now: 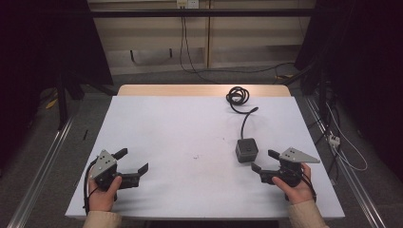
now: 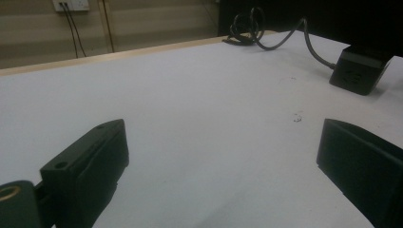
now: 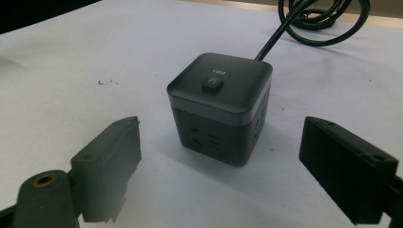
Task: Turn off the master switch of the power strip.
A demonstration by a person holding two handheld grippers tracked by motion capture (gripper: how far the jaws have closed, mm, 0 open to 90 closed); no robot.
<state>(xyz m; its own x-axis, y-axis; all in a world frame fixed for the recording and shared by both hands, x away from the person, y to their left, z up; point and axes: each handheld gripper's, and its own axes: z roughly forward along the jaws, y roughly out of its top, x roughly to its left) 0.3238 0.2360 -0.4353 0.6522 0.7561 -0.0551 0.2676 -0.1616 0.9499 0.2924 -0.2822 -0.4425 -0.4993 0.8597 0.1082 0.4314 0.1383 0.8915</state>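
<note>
A dark cube-shaped power socket (image 1: pixel 246 150) (image 3: pixel 221 105) (image 2: pixel 356 70) stands on the white table, with a button on its top and outlets on its sides. Its black cable (image 1: pixel 237 97) (image 3: pixel 319 14) (image 2: pixel 252 28) runs to a coil at the table's far edge. My right gripper (image 1: pixel 264 160) (image 3: pixel 221 161) is open, just short of the cube on the near right side, with the cube ahead of its jaws and not between them. My left gripper (image 1: pixel 131 161) (image 2: pixel 221 166) is open over bare table at the near left, with nothing between its jaws.
The white table top (image 1: pixel 190 137) has a wooden strip along its far edge. A small dark speck (image 1: pixel 196 156) (image 2: pixel 298 117) (image 3: pixel 107 82) lies mid-table. Metal rails run along the floor on both sides, and loose wires (image 1: pixel 342 147) lie on the floor at the right.
</note>
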